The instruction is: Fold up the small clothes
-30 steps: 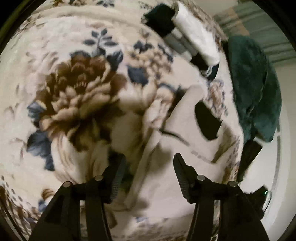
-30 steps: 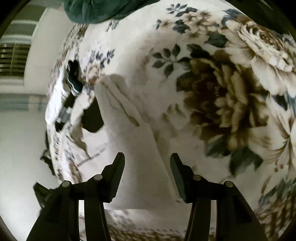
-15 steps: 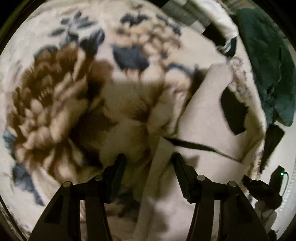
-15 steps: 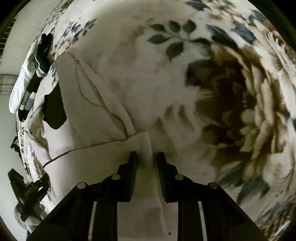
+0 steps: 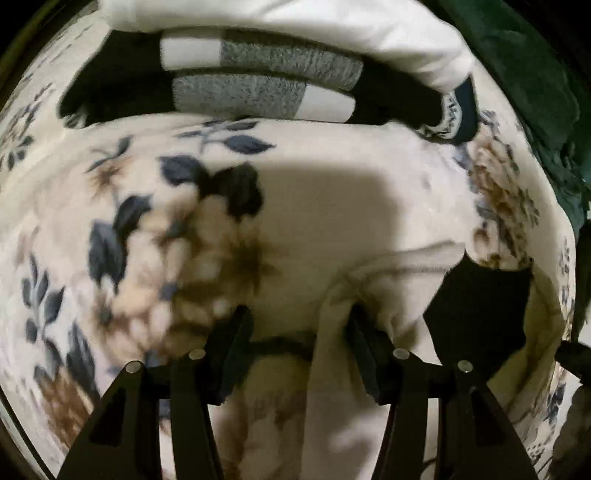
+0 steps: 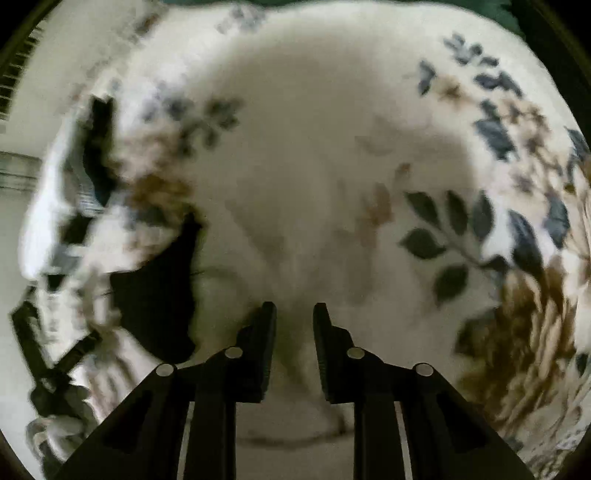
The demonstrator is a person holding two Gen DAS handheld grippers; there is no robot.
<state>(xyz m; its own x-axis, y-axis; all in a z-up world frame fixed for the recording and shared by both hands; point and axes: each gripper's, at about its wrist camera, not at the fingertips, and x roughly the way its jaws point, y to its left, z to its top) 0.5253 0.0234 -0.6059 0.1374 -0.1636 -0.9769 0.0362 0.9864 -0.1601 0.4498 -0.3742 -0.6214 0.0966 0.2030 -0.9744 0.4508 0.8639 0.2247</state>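
Note:
A small cream garment with a black patch (image 5: pixel 476 314) lies on the floral blanket (image 5: pixel 147 229). In the left wrist view my left gripper (image 5: pixel 301 328) stands wide open over the garment's edge (image 5: pixel 332 369), a fold of cloth lying against the right finger. In the right wrist view my right gripper (image 6: pixel 294 328) is nearly shut, pinching the cream garment (image 6: pixel 295 258), which is lifted and stretches away from the fingers. Its black patch (image 6: pixel 159 295) shows at the left. The view is blurred.
A stack of folded clothes lies at the blanket's far side: grey and white socks (image 5: pixel 258 74), a white piece (image 5: pixel 295 22), black items. A dark green cloth (image 5: pixel 535 92) lies at the right. The other gripper's black body (image 6: pixel 48 354) shows at lower left.
The right gripper closed on the garment's edge and lifted it forward. The left gripper swung toward the folded stack, staying open. The garment bunched up between them.

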